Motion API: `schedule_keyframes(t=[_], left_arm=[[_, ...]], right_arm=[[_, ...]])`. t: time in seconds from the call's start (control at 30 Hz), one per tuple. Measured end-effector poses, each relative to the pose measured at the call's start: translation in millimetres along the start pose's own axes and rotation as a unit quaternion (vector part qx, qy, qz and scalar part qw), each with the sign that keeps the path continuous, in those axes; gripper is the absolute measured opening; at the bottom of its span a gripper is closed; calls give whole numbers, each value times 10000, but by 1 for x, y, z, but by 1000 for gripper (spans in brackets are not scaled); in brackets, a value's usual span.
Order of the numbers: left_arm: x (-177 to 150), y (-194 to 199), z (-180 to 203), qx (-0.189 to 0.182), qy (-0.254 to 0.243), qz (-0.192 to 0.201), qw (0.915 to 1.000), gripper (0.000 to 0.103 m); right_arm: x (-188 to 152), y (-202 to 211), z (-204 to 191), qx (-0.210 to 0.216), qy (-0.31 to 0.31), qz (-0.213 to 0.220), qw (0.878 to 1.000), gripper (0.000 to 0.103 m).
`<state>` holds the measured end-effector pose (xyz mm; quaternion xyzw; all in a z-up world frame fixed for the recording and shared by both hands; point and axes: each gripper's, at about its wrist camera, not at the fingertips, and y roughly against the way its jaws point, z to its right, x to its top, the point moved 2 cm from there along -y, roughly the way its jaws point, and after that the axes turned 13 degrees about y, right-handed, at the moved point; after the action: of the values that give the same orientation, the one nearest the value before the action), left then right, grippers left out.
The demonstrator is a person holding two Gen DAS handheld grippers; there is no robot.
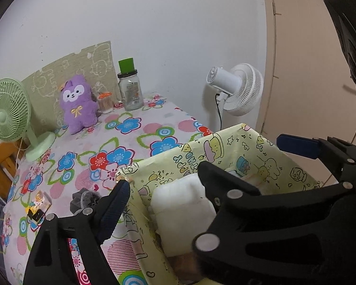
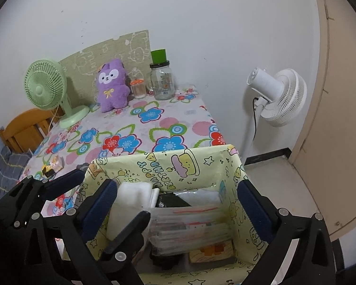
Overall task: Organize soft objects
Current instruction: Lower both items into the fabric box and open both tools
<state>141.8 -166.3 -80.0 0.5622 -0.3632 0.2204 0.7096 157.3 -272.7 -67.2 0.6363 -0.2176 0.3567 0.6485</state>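
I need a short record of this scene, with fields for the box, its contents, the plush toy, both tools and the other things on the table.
box: yellow cartoon-print box, open top, at the near table edge
contents: white soft pad, packets in clear plastic, dark items, partly hidden
plush toy: purple plush, upright at the far wall
left tool: left tool, open, over the box's left side
right tool: right tool, open, above the box
others: green fan, glass jar, grey scrunchie

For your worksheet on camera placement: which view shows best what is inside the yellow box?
The right wrist view: it looks down into the box, showing a white pad, plastic packets and dark items. In the left wrist view the right claw blocks most of the inside.
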Motion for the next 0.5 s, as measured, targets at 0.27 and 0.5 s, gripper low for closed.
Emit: schedule_keyframes(t=[0.27,0.5], left_arm=[[1,12,-4,42,-24,113,9999,94],[1,29,-14,121,-19,236,9996,94]], right_arm=[[0,9,-8,-58,74,21,10000,102],[4,22,-23,-102,126,136,9998,102]])
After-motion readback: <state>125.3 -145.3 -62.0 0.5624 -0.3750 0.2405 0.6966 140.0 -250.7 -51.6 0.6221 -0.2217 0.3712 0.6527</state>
